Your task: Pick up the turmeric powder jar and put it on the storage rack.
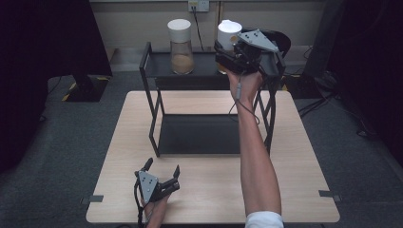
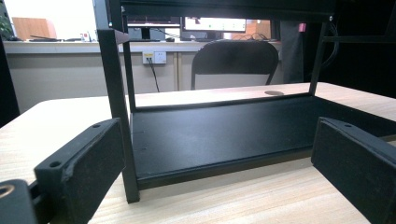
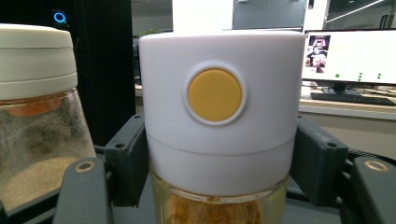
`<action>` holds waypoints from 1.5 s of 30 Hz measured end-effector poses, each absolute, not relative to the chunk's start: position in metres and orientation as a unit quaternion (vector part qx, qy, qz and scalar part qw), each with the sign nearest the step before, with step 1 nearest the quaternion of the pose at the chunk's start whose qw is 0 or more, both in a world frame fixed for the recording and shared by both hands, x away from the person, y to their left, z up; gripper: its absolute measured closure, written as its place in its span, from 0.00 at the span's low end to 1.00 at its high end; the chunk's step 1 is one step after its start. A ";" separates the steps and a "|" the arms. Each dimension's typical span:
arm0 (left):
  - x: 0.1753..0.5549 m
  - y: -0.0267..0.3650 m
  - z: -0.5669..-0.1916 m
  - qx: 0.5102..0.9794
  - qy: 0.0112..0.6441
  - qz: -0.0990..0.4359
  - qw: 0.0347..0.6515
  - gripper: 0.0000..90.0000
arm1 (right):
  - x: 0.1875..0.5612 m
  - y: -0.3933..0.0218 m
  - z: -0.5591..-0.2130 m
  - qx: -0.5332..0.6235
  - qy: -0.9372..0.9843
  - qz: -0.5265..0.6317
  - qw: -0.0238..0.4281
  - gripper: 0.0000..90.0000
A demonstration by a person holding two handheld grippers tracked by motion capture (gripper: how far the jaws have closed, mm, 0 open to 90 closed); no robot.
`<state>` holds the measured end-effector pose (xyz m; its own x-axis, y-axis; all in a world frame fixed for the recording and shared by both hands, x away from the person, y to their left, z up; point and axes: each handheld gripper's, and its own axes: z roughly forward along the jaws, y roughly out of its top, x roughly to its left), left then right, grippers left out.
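Glass below and white plastic above: the clear jar with the tall white cap and round yellow button (image 3: 219,121) is standing on the top shelf of the black metal two-tier rack (image 1: 151,102), at about one o'clock from the middle of the light wooden table (image 1: 209,190). We are pinching it with the right gripper (image 1: 227,51), the jaws pressing on either side of the cap's lower band, just above the glass. We are judging the jar to be stiff, smooth and breakable, moderately heavy with its golden-brown filling, so a grip low on the cap or on the glass shoulder is looking safer than one near the top, where the cap might pull loose. A second glass jar with a cream lid and sandy powder (image 1: 181,46) is standing just beside it, toward nine o'clock. The left gripper (image 1: 163,179) is resting at seven o'clock on the table, jaws spread and holding nothing.
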<state>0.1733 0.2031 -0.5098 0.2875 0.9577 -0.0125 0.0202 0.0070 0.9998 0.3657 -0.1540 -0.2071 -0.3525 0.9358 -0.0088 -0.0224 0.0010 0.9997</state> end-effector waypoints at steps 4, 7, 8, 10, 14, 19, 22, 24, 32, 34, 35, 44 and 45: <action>0.173 0.203 -0.510 0.570 0.428 0.415 0.565 0.03 | 0.366 -0.153 -0.207 0.396 0.577 0.585 0.410 0.31; 0.173 0.203 -0.510 0.570 0.428 0.415 0.565 0.03 | 0.366 -0.153 -0.208 0.398 0.576 0.584 0.412 0.29; 0.173 0.203 -0.510 0.570 0.428 0.415 0.565 0.03 | 0.366 -0.154 -0.208 0.399 0.575 0.586 0.408 0.28; 0.173 0.203 -0.510 0.570 0.428 0.414 0.565 0.03 | 0.366 -0.156 -0.210 0.399 0.571 0.592 0.405 0.25; 0.173 0.203 -0.510 0.571 0.428 0.415 0.565 0.03 | 0.364 -0.157 -0.216 0.401 0.556 0.604 0.408 0.12; 0.173 0.203 -0.510 0.571 0.427 0.416 0.565 0.03 | 0.359 -0.160 -0.220 0.400 0.540 0.613 0.416 0.00; 0.173 0.203 -0.510 0.571 0.427 0.416 0.564 0.03 | 0.355 -0.158 -0.219 0.396 0.546 0.602 0.428 0.00; 0.173 0.203 -0.510 0.571 0.427 0.416 0.564 0.03 | 0.352 -0.158 -0.219 0.391 0.546 0.603 0.430 0.00; 0.173 0.203 -0.510 0.570 0.428 0.415 0.565 0.03 | 0.340 -0.163 -0.222 0.377 0.552 0.607 0.430 0.00; 0.173 0.203 -0.510 0.571 0.427 0.416 0.565 0.03 | 0.336 -0.164 -0.225 0.376 0.549 0.609 0.432 0.00; 0.173 0.203 -0.510 0.570 0.428 0.416 0.565 0.03 | 0.334 -0.165 -0.225 0.376 0.551 0.609 0.429 0.00; 0.173 0.203 -0.510 0.570 0.429 0.416 0.565 0.03 | 0.319 -0.174 -0.239 0.369 0.547 0.618 0.427 0.00; 0.173 0.203 -0.510 0.570 0.429 0.416 0.565 0.03 | 0.317 -0.175 -0.240 0.368 0.548 0.617 0.428 0.00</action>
